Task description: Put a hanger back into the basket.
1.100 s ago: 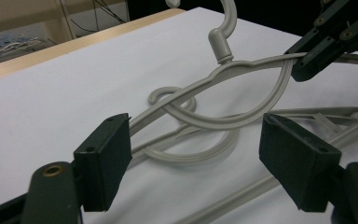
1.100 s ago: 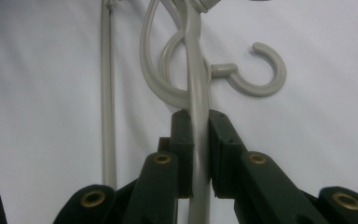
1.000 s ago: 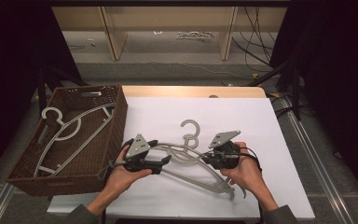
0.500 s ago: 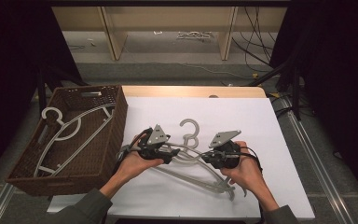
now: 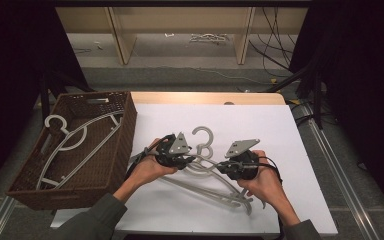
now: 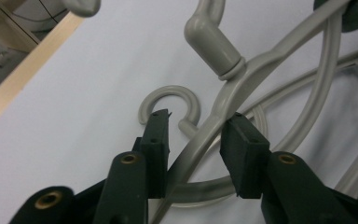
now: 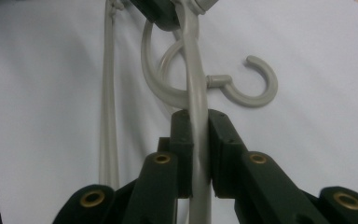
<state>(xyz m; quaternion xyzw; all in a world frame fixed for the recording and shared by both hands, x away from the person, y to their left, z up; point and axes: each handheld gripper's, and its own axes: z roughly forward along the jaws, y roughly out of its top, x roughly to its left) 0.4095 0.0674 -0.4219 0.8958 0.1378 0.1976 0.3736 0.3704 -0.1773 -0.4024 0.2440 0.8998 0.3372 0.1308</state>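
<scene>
On the white table (image 5: 280, 130), beside the brown basket (image 5: 115, 150), your right gripper (image 7: 199, 140) pinches a grey hanger (image 7: 196, 93); your left gripper (image 6: 196, 140) is spread around it.

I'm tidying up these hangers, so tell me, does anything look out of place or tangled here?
Yes. The two grey hangers on the white table lie crossed and overlapping, hooks close together. The right tool is shut on one hanger's arm; the left tool is open around another arm. One more hanger lies in the wicker basket.
</scene>
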